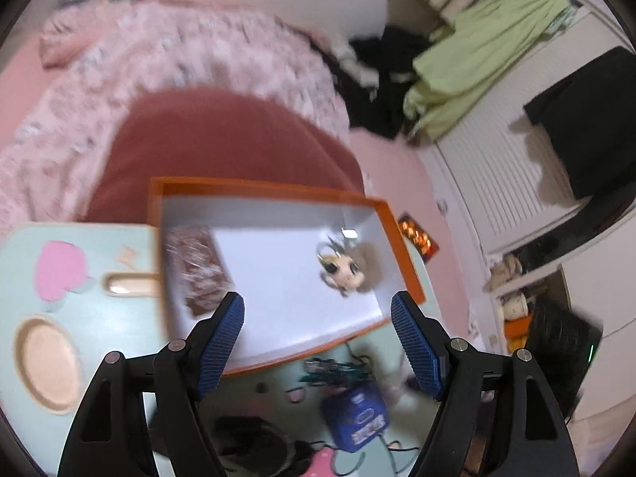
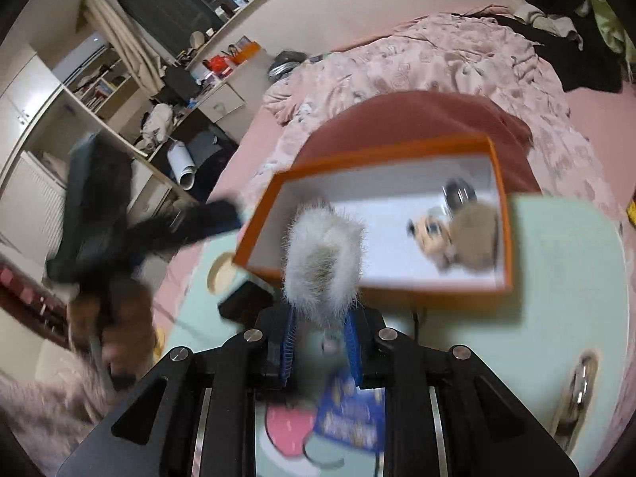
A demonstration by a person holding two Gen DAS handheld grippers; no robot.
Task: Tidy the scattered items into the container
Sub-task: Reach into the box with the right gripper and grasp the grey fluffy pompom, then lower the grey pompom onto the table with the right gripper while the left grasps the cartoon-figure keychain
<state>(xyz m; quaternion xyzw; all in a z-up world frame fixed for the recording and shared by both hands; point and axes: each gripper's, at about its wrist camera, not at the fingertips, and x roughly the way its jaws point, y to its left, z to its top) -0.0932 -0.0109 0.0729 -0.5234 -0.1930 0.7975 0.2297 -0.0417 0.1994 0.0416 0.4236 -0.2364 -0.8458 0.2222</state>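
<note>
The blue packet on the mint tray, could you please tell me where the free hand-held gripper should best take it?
Probably across the blue packet's narrow width, coming from above: it lies flat and tilted on the mint tray, beside a tangled cord to avoid.

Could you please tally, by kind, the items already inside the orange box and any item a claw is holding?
Big-headed doll keychain with brown hair in the white-lined orange cardboard box: 1
Brownish glittery item, too blurred to identify, in the box: 1
Fluffy grey-white fur item in the right claw: 1
Total: 3
</note>
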